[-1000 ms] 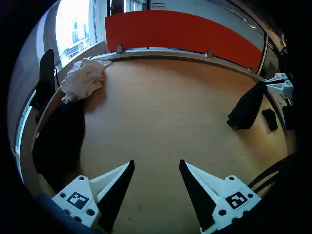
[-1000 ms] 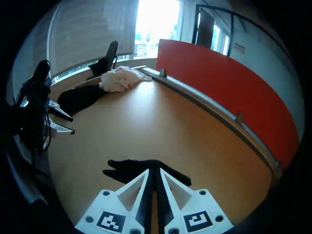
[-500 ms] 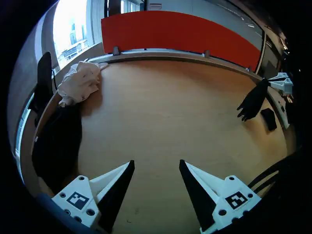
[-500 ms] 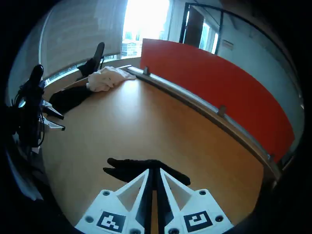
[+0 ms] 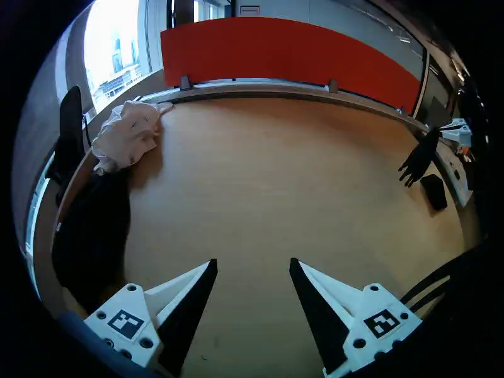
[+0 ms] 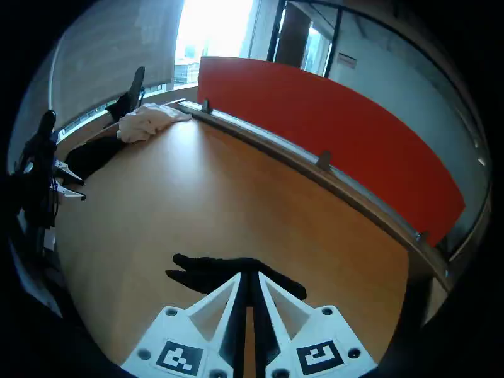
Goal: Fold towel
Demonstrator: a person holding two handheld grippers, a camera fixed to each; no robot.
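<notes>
Wood desk, red partition at far side. Your right gripper is pinched closed on the black towel, dangling far right. Your left gripper gapes wide, empty. Spread the towel flat mid-desk before folding.

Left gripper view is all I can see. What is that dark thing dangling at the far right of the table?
Observer: A black cloth. The right gripper view shows the right tool with its two fingers shut together on it, and the cloth spreads to both sides of the fingertips.
Operator: And what does my own tool look like from over there?
Observer: The left tool sits at the far left, at the edge of the wooden table, with its fingers apart and pointing in over the tabletop.
</notes>
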